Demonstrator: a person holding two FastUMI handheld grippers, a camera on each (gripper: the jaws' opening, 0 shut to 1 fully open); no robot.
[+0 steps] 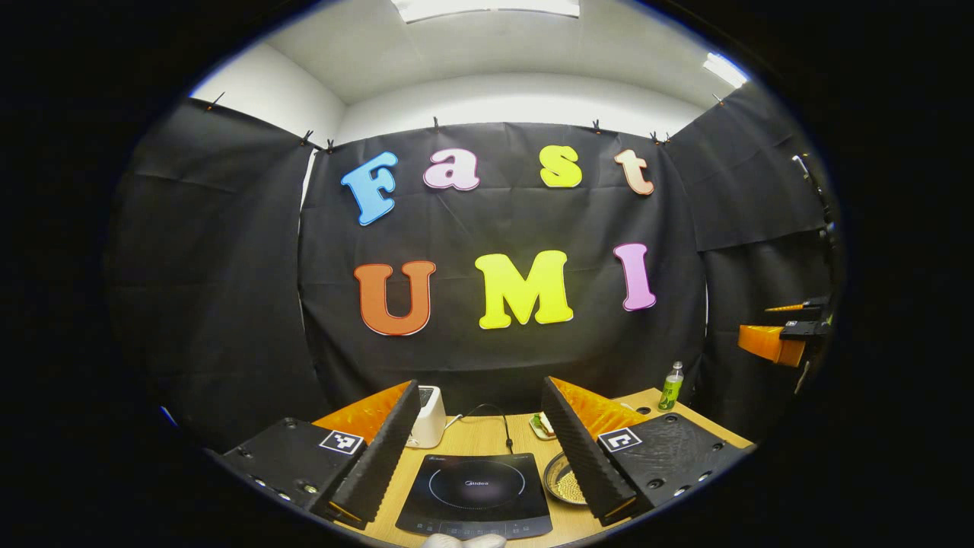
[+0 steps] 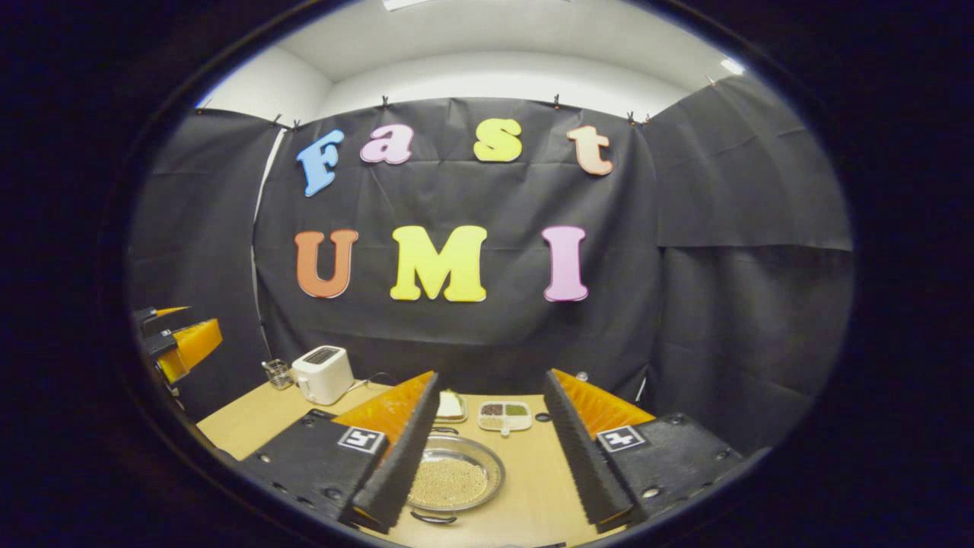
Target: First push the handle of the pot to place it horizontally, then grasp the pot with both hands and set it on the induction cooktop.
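Note:
A shallow silver pot (image 2: 455, 479) holding pale grains sits on the wooden table (image 2: 533, 472). One dark loop handle (image 2: 432, 519) points toward me and the other (image 2: 444, 431) points away. My right gripper (image 2: 491, 377) hovers open above and behind the pot, with nothing between its fingers. The pot (image 1: 561, 481) also peeks out beside the black induction cooktop (image 1: 475, 495), partly hidden by a finger. My left gripper (image 1: 481, 392) hangs open over the cooktop, holding nothing. Each gripper also appears at the edge of the other's view: the left gripper (image 2: 179, 339) and the right gripper (image 1: 780, 339).
A white toaster (image 2: 323, 373) and a glass (image 2: 278, 373) stand at the back left. A plate of food (image 2: 450, 407) and a compartment dish (image 2: 504, 415) lie behind the pot. A green bottle (image 1: 671, 386) stands at the far right corner. The cooktop's cord (image 1: 502, 422) runs backward.

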